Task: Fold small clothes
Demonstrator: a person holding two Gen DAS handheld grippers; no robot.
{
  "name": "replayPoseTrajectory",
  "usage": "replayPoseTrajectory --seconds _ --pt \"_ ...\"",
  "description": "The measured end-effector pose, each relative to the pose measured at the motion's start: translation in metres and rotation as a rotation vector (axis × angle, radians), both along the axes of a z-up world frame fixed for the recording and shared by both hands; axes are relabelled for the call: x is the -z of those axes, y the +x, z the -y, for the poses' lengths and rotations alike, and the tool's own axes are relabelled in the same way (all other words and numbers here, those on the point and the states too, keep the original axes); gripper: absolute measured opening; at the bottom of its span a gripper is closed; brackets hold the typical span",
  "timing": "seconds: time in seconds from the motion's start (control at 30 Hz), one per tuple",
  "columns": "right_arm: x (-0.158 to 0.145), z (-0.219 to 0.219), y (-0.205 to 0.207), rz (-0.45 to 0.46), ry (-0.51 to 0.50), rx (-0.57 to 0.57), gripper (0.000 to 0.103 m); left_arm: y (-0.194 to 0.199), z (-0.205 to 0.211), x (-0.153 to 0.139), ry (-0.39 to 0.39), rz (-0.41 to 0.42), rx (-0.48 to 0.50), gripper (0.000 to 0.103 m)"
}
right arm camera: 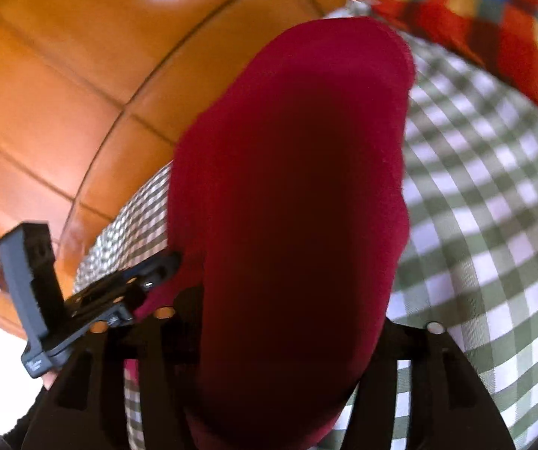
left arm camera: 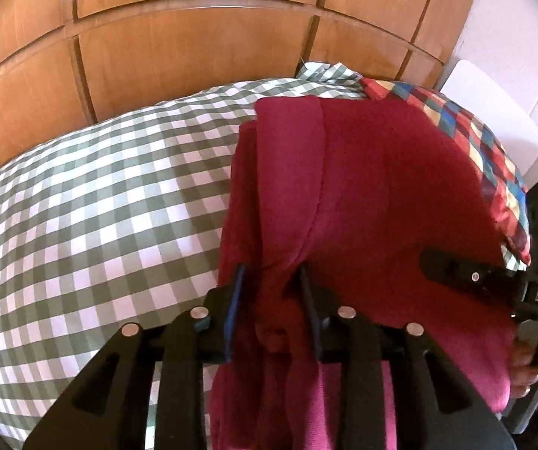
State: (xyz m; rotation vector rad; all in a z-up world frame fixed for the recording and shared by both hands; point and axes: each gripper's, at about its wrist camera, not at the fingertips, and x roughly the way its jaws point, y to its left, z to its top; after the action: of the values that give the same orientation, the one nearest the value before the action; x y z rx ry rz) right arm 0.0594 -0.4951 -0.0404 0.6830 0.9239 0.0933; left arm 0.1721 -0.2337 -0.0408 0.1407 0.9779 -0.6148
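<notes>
A crimson fleece garment (left arm camera: 362, 187) lies on the green-and-white checked bed cover (left arm camera: 100, 206). My left gripper (left arm camera: 273, 281) is shut on a bunched fold of the garment at its near edge. In the right wrist view the same crimson cloth (right arm camera: 291, 187) drapes over my right gripper and hides its fingers; the cloth hangs lifted above the checked cover (right arm camera: 486, 225). The right gripper's body (left arm camera: 467, 273) shows in the left wrist view at the garment's right edge. The left gripper (right arm camera: 149, 281) shows in the right wrist view, pinching the cloth.
A wooden panelled wardrobe (left arm camera: 194, 56) stands behind the bed. A multicoloured checked cloth (left arm camera: 493, 157) lies at the bed's far right, also in the right wrist view (right arm camera: 493, 30). A white chair (left arm camera: 493, 112) stands beyond it.
</notes>
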Motion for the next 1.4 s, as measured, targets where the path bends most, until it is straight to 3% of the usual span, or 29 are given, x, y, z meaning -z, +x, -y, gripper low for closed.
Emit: replayPoseTrajectory --seconds 0.07,0.17,0.3,0.43,0.53,0.57,0.63,0.77,0.87,1.0,1.1,1.17,1.4 --pt "0.002 0.005 0.000 -0.011 -0.014 0.021 0.080 -0.002 -0.002 -0.008 -0.015 0.006 -0.013 0.037" --pt "-0.009 0.011 -0.011 -0.014 -0.073 0.017 0.081 -0.010 -0.011 -0.023 -0.046 0.039 -0.050 0.039" --pt "-0.045 0.008 -0.037 0.054 -0.335 0.084 0.081 -0.022 -0.027 -0.030 -0.062 0.091 -0.085 0.040" --pt "-0.077 -0.024 -0.040 0.156 -0.481 0.069 0.080 -0.029 -0.023 -0.023 0.008 0.117 -0.102 0.040" --pt "-0.049 -0.052 -0.018 0.064 -0.528 0.017 0.074 -0.022 -0.012 -0.009 0.072 0.114 -0.120 0.047" --pt "-0.037 -0.061 -0.014 0.023 -0.569 0.022 0.074 -0.018 -0.010 -0.006 0.093 0.123 -0.130 0.054" --pt "-0.015 -0.070 -0.006 -0.021 -0.665 0.053 0.075 -0.016 -0.011 -0.007 0.092 0.115 -0.143 0.054" --pt "-0.025 -0.070 -0.012 -0.017 -0.649 0.098 0.075 -0.028 -0.027 -0.023 0.014 0.119 -0.167 0.055" --pt "-0.040 -0.064 -0.027 -0.005 -0.585 0.160 0.075 -0.043 -0.040 -0.031 -0.004 0.142 -0.201 0.066" --pt "-0.053 -0.072 -0.056 0.021 -0.538 0.241 0.080 -0.062 -0.056 -0.038 -0.010 0.167 -0.235 0.071" --pt "-0.057 -0.085 -0.073 0.019 -0.556 0.269 0.082 -0.078 -0.066 -0.043 0.000 0.201 -0.255 0.079" --pt "-0.059 -0.096 -0.085 0.029 -0.582 0.285 0.091 -0.087 -0.072 -0.045 0.012 0.227 -0.274 0.089" --pt "-0.066 -0.114 -0.112 0.042 -0.614 0.336 0.096 -0.111 -0.085 -0.049 0.021 0.269 -0.305 0.093"
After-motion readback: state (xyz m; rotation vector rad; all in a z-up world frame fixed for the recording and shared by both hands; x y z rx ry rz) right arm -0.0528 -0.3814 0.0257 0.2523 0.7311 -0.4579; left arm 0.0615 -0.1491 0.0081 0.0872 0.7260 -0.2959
